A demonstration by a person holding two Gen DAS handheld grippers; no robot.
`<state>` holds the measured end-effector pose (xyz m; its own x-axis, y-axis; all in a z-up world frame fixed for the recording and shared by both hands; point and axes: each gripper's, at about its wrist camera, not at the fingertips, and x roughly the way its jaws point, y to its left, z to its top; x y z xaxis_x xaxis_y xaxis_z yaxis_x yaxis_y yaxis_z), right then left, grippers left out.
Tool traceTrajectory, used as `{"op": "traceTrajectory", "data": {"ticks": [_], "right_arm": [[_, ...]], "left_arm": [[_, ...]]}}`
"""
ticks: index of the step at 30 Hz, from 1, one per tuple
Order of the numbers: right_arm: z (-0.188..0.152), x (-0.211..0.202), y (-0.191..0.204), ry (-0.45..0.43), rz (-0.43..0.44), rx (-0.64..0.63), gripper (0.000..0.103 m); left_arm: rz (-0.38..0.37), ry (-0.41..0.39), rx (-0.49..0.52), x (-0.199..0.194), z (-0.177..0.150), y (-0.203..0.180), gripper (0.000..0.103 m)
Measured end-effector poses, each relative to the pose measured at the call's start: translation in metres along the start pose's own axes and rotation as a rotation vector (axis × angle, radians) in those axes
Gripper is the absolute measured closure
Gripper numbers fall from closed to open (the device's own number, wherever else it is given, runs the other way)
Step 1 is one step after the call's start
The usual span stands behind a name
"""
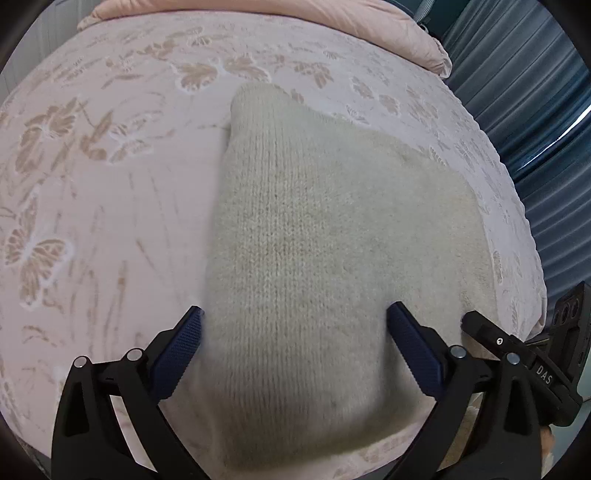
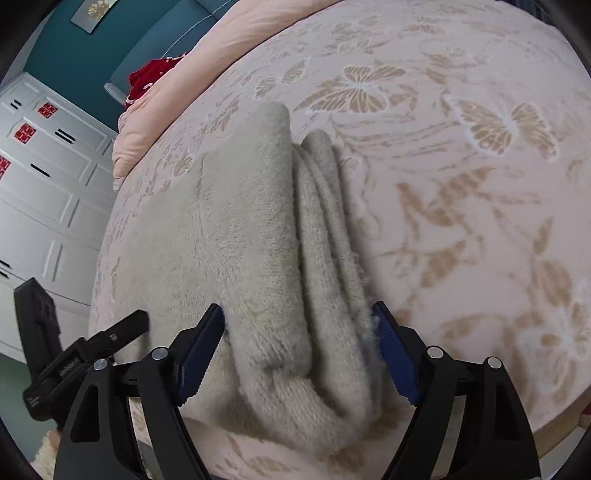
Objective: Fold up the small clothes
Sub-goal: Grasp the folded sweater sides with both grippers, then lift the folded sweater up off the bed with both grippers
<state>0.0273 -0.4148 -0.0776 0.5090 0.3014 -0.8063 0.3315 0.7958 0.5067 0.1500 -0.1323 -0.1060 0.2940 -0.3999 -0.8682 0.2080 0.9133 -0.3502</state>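
Observation:
A cream knitted garment lies folded on the pink butterfly-patterned bedspread. My left gripper is open, its blue-padded fingers straddling the near part of the garment. In the right wrist view the same garment shows a thick folded edge with several stacked layers on its right side. My right gripper is open, its fingers on either side of that layered fold at the near end. The other gripper shows at the right edge of the left wrist view and at the left of the right wrist view.
A pink duvet lies along the head of the bed. Blue curtains hang beyond the bed's right edge. In the right wrist view there are white cabinets, a red cloth and a teal wall.

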Motion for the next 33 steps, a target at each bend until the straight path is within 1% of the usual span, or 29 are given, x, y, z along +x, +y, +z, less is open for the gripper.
{"op": "traceTrajectory", "data": {"ticks": [1,3,4,5,6,7,8,9,10,11,12,15,17,19,20,21,22,23,24,25,28,29,30,31,32,33], "right_arm": [[0.000,0.006,-0.001,0.004,0.014,0.016,0.016],[-0.001,0.010,0.002,-0.019,0.017,0.022,0.015],[0.001,0.012,0.006,-0.022,0.020,0.016,0.014],[0.002,0.013,0.010,-0.021,0.027,0.006,0.014],[0.003,0.014,0.014,-0.018,0.033,0.000,0.027],[0.004,0.012,0.018,-0.022,0.027,-0.006,0.044],[0.006,0.007,0.021,-0.028,0.042,-0.011,0.057],[0.008,-0.001,0.022,-0.036,0.073,-0.007,0.067],[0.009,-0.011,0.022,-0.050,0.097,-0.008,0.070],[0.008,-0.021,0.025,-0.062,0.117,-0.018,0.071],[0.005,-0.032,0.028,-0.075,0.123,-0.032,0.071],[-0.014,-0.058,0.025,-0.075,0.117,-0.042,0.071],[-0.035,-0.064,0.015,-0.047,0.096,-0.028,0.071],[-0.055,-0.058,-0.002,-0.005,0.077,0.010,0.067],[-0.062,-0.051,-0.010,0.013,0.070,0.038,0.066],[-0.067,-0.046,-0.018,0.023,0.071,0.070,0.060],[-0.071,-0.043,-0.023,0.020,0.078,0.087,0.053],[-0.072,-0.042,-0.024,0.010,0.078,0.089,0.050],[-0.071,-0.041,-0.024,0.005,0.073,0.093,0.046],[-0.069,-0.039,-0.023,0.010,0.073,0.096,0.042],[-0.065,-0.031,-0.019,0.010,0.068,0.098,0.037],[-0.065,-0.030,-0.020,0.006,0.068,0.107,0.037],[-0.065,-0.030,-0.020,0.000,0.073,0.121,0.040],[-0.065,-0.032,-0.021,-0.008,0.079,0.128,0.048],[-0.065,-0.035,-0.019,-0.019,0.084,0.126,0.055],[-0.065,-0.041,-0.016,-0.034,0.090,0.117,0.063]], "left_arm": [[-0.035,0.018,-0.040,0.009,0.002,0.006,0.005],[-0.120,0.059,-0.165,0.020,0.003,0.023,0.005],[-0.148,0.061,-0.220,0.021,0.003,0.028,0.005],[-0.161,0.056,-0.236,0.019,0.003,0.029,0.005],[-0.177,0.064,-0.226,0.017,0.004,0.027,0.013],[-0.170,0.070,-0.207,0.014,0.003,0.024,0.017],[-0.160,0.064,-0.184,0.008,0.003,0.021,0.028],[-0.166,0.058,-0.161,0.002,0.003,0.018,0.042],[-0.173,0.053,-0.139,-0.006,0.003,0.015,0.047],[-0.182,0.052,-0.118,-0.015,0.003,0.013,0.052],[-0.197,0.054,-0.106,-0.023,0.001,0.011,0.053],[-0.234,0.086,-0.102,-0.044,-0.013,0.006,0.053],[-0.223,0.107,-0.070,-0.052,-0.031,0.000,0.052],[-0.173,0.132,-0.020,-0.050,-0.053,-0.008,0.049],[-0.136,0.144,0.002,-0.046,-0.062,-0.011,0.043],[-0.096,0.153,0.019,-0.040,-0.069,-0.013,0.035],[-0.056,0.148,0.030,-0.035,-0.074,-0.013,0.031],[-0.035,0.132,0.042,-0.033,-0.076,-0.015,0.027],[-0.021,0.114,0.060,-0.033,-0.076,-0.018,0.024],[-0.004,0.105,0.079,-0.033,-0.074,-0.022,0.022],[0.028,0.108,0.113,-0.034,-0.066,-0.029,0.022],[0.028,0.111,0.107,-0.034,-0.065,-0.028,0.022],[0.028,0.115,0.101,-0.035,-0.064,-0.029,0.025],[0.028,0.117,0.103,-0.035,-0.063,-0.030,0.029],[0.029,0.116,0.112,-0.038,-0.063,-0.031,0.038],[0.030,0.112,0.132,-0.040,-0.062,-0.034,0.049]]}}
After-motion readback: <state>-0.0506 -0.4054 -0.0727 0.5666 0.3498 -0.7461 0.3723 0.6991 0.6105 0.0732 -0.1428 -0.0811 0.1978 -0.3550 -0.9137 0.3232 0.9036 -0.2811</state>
